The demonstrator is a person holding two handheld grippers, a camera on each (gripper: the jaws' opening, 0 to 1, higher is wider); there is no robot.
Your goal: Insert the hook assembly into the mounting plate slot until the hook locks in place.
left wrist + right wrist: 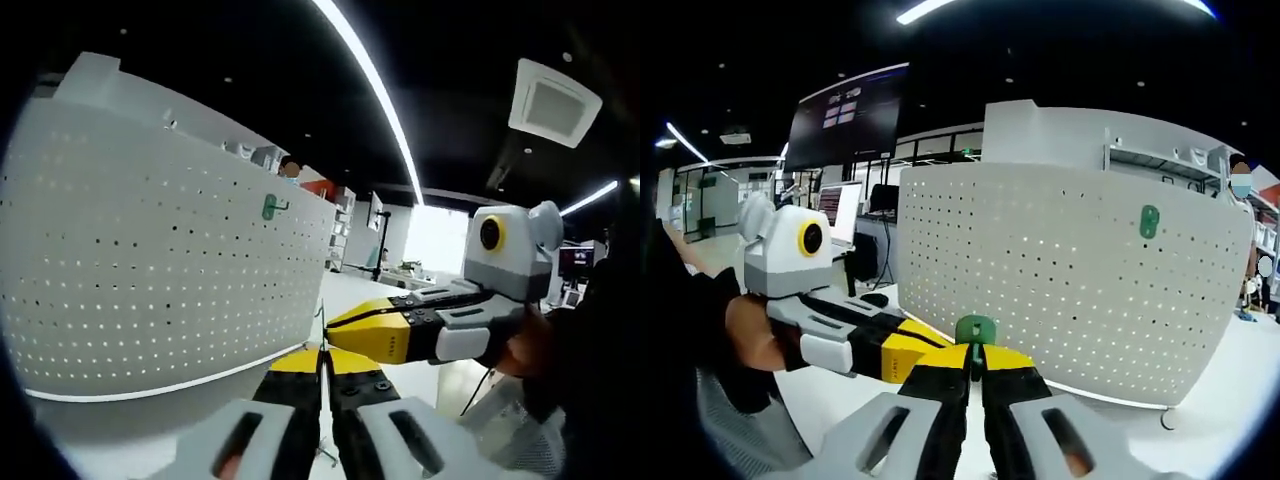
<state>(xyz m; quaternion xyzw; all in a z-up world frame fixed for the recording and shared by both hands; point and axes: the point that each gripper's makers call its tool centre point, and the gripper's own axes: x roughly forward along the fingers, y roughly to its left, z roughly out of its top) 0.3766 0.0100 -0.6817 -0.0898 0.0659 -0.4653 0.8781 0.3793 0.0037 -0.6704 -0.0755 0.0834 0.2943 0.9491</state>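
Hook point(975, 330), a small green piece, sits pinched at the tips of the right gripper point(975, 372), whose jaws are closed on its stem so it can be carried to the white pegboard point(1070, 270) at about one o'clock. A second green hook point(1149, 222) already hangs on that board. The left gripper point(322, 368) has its jaws together, seemingly on a thin wire I cannot identify, probably steadying.

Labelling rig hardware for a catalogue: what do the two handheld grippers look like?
Both match: the left gripper and right gripper have yellow-tipped black jaws on pale grey slotted bodies. A dark sleeve covers the person's left arm.
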